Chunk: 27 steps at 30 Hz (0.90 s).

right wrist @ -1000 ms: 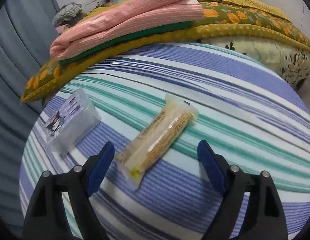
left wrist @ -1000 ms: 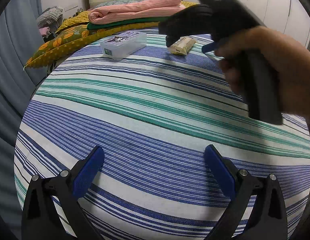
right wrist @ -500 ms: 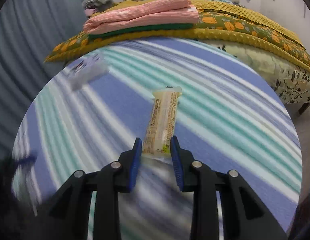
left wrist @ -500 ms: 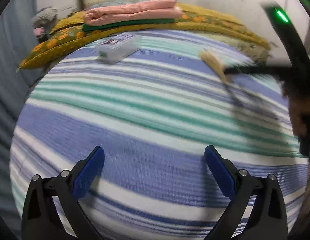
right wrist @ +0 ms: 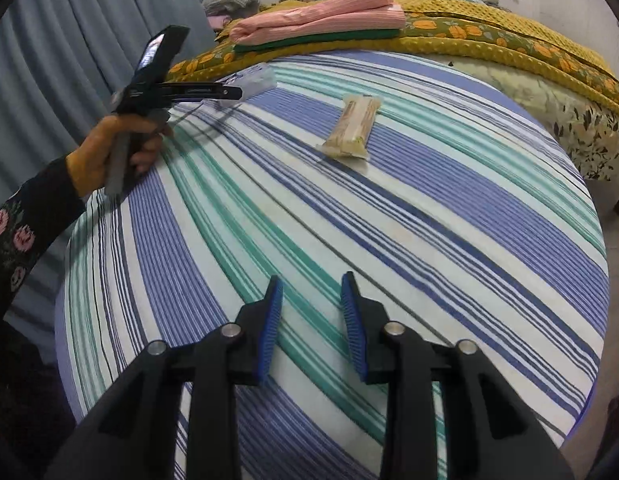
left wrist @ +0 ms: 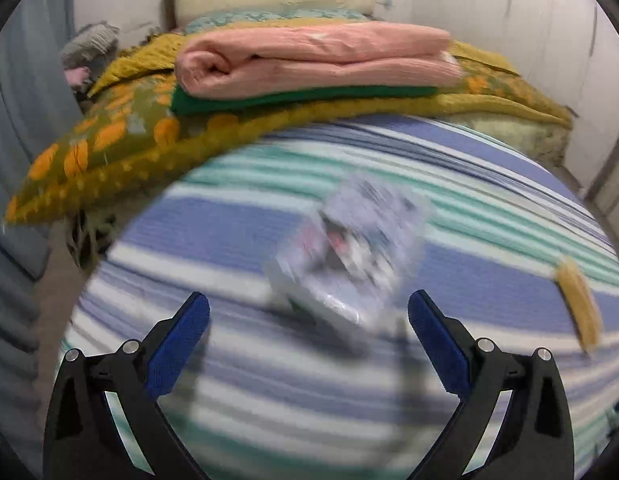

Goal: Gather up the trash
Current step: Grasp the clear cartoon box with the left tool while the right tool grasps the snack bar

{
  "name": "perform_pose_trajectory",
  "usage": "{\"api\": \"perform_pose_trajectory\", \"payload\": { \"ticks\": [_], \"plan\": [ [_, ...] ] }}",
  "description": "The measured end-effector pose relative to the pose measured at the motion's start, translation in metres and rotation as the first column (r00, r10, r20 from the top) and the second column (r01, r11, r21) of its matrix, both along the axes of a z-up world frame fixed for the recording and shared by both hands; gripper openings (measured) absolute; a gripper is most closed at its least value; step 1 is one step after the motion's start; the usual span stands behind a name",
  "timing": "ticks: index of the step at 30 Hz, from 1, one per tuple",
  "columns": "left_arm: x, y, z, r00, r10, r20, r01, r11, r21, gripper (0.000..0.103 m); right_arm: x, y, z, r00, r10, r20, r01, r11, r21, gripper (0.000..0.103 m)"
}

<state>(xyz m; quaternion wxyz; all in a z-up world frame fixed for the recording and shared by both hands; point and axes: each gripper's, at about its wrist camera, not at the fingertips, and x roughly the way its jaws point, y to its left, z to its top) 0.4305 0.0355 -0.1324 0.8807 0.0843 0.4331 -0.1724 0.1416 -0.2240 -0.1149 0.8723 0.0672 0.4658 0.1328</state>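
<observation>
A clear plastic box with a cartoon lid (left wrist: 349,256) lies blurred on the striped bed, just ahead of my left gripper (left wrist: 309,332), which is open and empty. The box also shows in the right wrist view (right wrist: 255,80), at the left gripper's tip (right wrist: 229,92). A yellowish snack wrapper (right wrist: 353,126) lies flat on the sheet; it also shows in the left wrist view (left wrist: 579,308) at far right. My right gripper (right wrist: 311,320) is low over the sheet, well short of the wrapper, jaws narrowly apart with nothing between them.
Folded pink and green blankets (left wrist: 309,64) lie on a yellow floral quilt (left wrist: 109,148) at the head of the bed. Blue curtains (right wrist: 69,40) hang on the left. The bed's right edge (right wrist: 589,220) drops to the floor.
My right gripper has pulled back from the wrapper, which lies on the bed where it was. My left gripper has swung forward to the clear box.
</observation>
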Motion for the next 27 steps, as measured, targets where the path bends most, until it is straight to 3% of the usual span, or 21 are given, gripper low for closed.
{"api": "perform_pose_trajectory", "payload": {
  "ticks": [1, 2, 8, 10, 12, 13, 14, 15, 16, 17, 21, 27],
  "plan": [
    [0.004, -0.002, 0.0, 1.0, -0.013, -0.002, 0.013, 1.0, -0.012, 0.099, 0.004, -0.002, 0.001, 1.0, -0.01, 0.006, 0.01, 1.0, 0.002, 0.06],
    [0.007, -0.004, 0.001, 0.999, -0.032, -0.003, 0.032, 0.999, -0.023, 0.099, 0.011, -0.003, 0.002, 1.0, -0.023, 0.01, 0.023, 1.0, 0.005, 0.066],
    [0.004, -0.038, -0.001, 0.986, -0.168, 0.013, 0.167, 0.986, 0.025, 0.096, 0.082, -0.002, 0.001, 0.995, -0.095, -0.003, 0.095, 0.995, 0.032, 0.068],
    [0.001, -0.046, -0.001, 0.984, -0.175, 0.027, 0.173, 0.983, 0.068, 0.068, 0.111, 0.005, -0.004, 0.993, -0.12, -0.007, 0.12, 0.993, 0.014, 0.068],
    [-0.004, -0.046, -0.001, 0.987, -0.16, 0.023, 0.159, 0.986, 0.06, 0.067, 0.127, 0.009, -0.007, 0.99, -0.141, -0.007, 0.141, 0.99, 0.005, 0.068],
    [-0.008, -0.043, -0.002, 0.988, -0.152, 0.021, 0.151, 0.987, 0.052, 0.067, 0.135, 0.01, -0.011, 0.988, -0.151, -0.015, 0.151, 0.989, 0.001, 0.068],
    [-0.014, -0.043, -0.001, 0.99, -0.138, 0.016, 0.137, 0.989, 0.048, 0.066, 0.138, 0.01, -0.01, 0.988, -0.154, 0.003, 0.154, 0.988, -0.013, 0.061],
    [-0.02, -0.043, -0.001, 0.992, -0.128, 0.012, 0.127, 0.991, 0.049, 0.066, 0.138, 0.011, -0.009, 0.989, -0.149, 0.01, 0.149, 0.988, -0.031, 0.043],
    [-0.031, -0.04, 0.0, 0.994, -0.11, 0.002, 0.11, 0.993, 0.05, 0.066, 0.137, 0.01, -0.009, 0.989, -0.148, 0.011, 0.148, 0.988, -0.044, 0.033],
    [-0.045, -0.039, 0.001, 0.996, -0.092, -0.01, 0.092, 0.995, 0.044, 0.066, 0.132, 0.007, -0.008, 0.989, -0.146, 0.012, 0.146, 0.989, -0.04, 0.03],
    [-0.112, -0.029, 0.004, 0.998, -0.026, -0.057, 0.026, 1.0, 0.008, 0.066, 0.1, 0.011, -0.003, 0.998, -0.056, 0.02, 0.056, 0.998, -0.005, 0.027],
    [-0.211, -0.027, 0.005, 0.999, -0.003, -0.043, 0.004, 1.0, 0.004, 0.067, 0.027, 0.025, 0.002, 0.997, 0.062, 0.036, -0.062, 0.998, -0.002, 0.027]
  ]
}}
